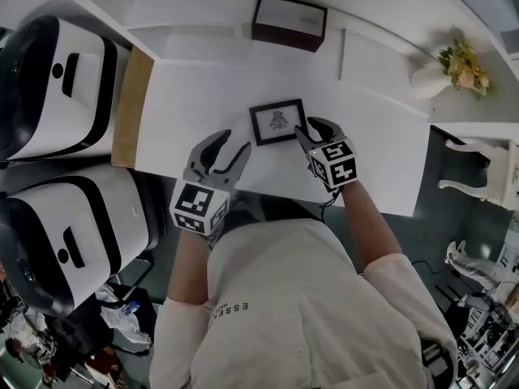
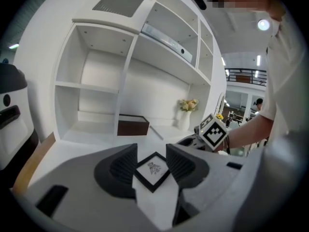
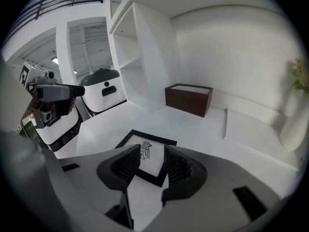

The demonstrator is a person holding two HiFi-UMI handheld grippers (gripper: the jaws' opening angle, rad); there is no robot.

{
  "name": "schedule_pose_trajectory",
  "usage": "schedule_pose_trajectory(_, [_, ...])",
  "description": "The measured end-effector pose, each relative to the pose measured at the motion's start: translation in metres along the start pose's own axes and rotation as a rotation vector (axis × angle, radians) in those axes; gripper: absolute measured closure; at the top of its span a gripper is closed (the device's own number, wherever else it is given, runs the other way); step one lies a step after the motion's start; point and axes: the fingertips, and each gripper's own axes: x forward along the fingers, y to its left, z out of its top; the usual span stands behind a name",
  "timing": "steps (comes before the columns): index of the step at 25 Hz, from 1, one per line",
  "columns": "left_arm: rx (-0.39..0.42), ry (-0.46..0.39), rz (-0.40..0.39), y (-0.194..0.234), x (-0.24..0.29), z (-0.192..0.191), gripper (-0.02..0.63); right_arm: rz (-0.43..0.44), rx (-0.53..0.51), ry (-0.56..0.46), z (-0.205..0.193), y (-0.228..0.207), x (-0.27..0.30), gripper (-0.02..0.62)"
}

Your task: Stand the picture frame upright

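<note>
The picture frame (image 1: 278, 121), small and black with a bird drawing, lies flat on the white table (image 1: 186, 104). My right gripper (image 1: 310, 128) is open at the frame's right edge. In the right gripper view the frame's (image 3: 145, 140) near corner sits between the spread jaws of that gripper (image 3: 150, 151); the pads do not press on it. My left gripper (image 1: 233, 143) is open a short way to the frame's left, with nothing held. In the left gripper view the frame (image 2: 152, 169) shows beyond its gap (image 2: 151, 151).
A dark brown box (image 1: 289, 21) stands at the back of the table and a white vase of flowers (image 1: 454, 67) at the back right. Two big white-and-black machines (image 1: 57, 87) (image 1: 73, 241) and a wooden strip (image 1: 134, 108) border the left side. White shelves (image 2: 96, 81) rise behind.
</note>
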Motion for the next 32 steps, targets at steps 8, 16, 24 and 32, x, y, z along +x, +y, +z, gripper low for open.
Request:
schedule_pose_trajectory(8, [-0.020,0.042,0.007,-0.003,0.008,-0.012,0.434,-0.022,0.022,0.111,-0.022,-0.029,0.037,0.436])
schedule_pose_trajectory(16, [-0.014,0.057,0.018,0.000,0.009,-0.016,0.434,0.011,0.114,0.157,-0.037,-0.034,0.055,0.459])
schedule_pose_trajectory(24, [-0.025,0.066,0.003,-0.001,0.004,-0.024,0.434,-0.012,0.161,0.147,-0.039,-0.030,0.053,0.488])
schedule_pose_trajectory(32, [0.002,0.100,-0.054,-0.013,-0.004,-0.032,0.433,-0.092,0.168,0.152,-0.052,-0.023,0.041,0.488])
